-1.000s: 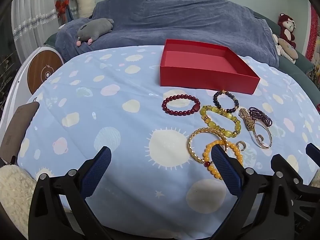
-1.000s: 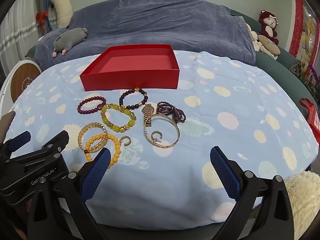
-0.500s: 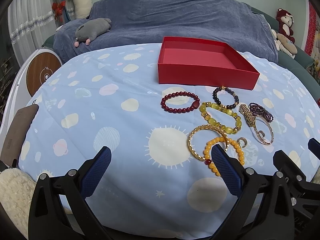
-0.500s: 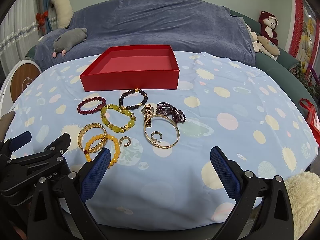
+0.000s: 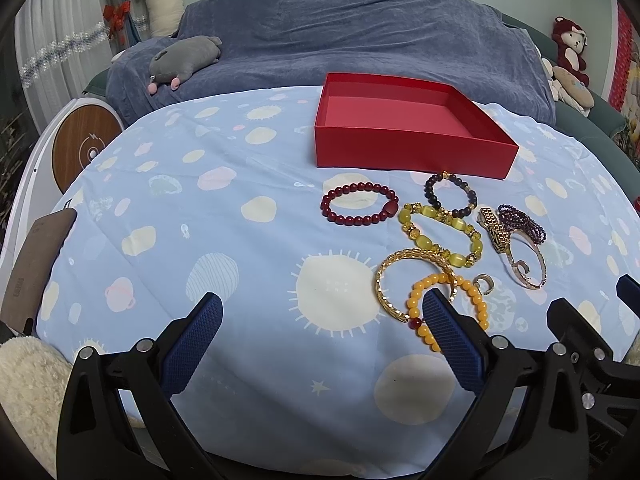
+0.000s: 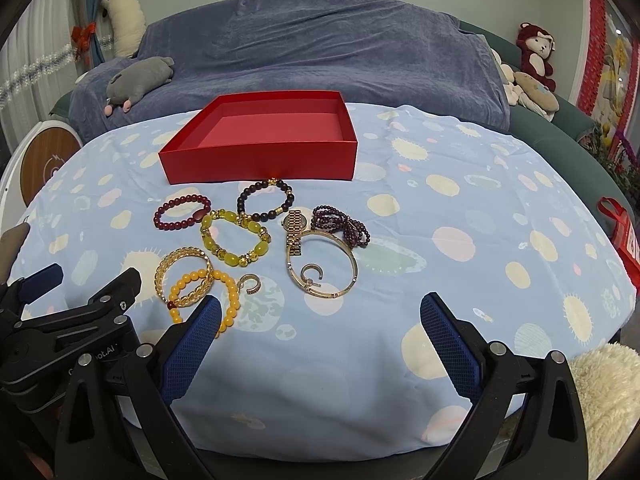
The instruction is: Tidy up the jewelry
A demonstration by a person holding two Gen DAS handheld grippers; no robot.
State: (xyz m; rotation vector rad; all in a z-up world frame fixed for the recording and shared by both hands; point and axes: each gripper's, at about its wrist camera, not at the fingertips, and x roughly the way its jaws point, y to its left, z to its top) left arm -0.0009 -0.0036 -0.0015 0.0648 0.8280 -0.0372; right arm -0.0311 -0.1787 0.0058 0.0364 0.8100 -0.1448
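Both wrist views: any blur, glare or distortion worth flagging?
Left wrist view: sharp, strong fisheye bending, dark vignette corners; the left claw casts a soft shadow on the tablecloth. Right wrist view: equally sharp and evenly lit, no glare on the red box.

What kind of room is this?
Probably a home living room or bedroom: a blanket-covered sofa behind, plush toys on it, and a table under a pastel patterned cloth.

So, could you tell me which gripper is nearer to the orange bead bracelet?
Left. The left gripper has one finger right at the orange bead bracelet; the right gripper sits further right.
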